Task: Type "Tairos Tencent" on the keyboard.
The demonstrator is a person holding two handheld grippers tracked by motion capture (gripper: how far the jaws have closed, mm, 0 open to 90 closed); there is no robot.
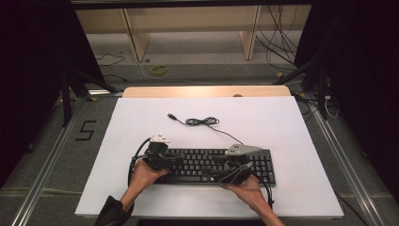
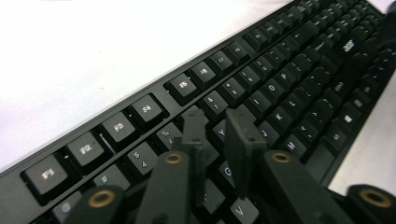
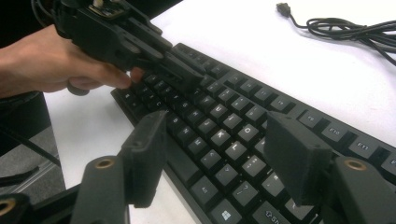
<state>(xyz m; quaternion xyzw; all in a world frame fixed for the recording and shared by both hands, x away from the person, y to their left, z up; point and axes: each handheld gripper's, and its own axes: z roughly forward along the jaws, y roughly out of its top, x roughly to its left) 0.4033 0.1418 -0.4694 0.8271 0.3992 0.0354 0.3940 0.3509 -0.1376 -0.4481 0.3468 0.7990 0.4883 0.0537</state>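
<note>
A black keyboard [image 1: 214, 165] lies across the near half of the white board, its keys facing up. My left gripper [image 1: 180, 161] hovers low over the keyboard's left end. In the left gripper view its jaws [image 2: 217, 123] stand almost together with nothing between them, just above the number and letter rows of the keyboard [image 2: 280, 79]. My right gripper [image 1: 215, 165] is over the right half and points toward the left one. Its jaws [image 3: 219, 140] are wide open above the letter keys of the keyboard [image 3: 224, 116]. The left gripper [image 3: 184, 70] and its hand appear beyond.
The keyboard's coiled cable [image 1: 202, 121] with its USB plug [image 1: 172, 116] lies loose on the white board [image 1: 282, 122] behind the keyboard. A wooden table edge [image 1: 207, 91] runs along the back. Cables and a shelf frame are on the floor beyond.
</note>
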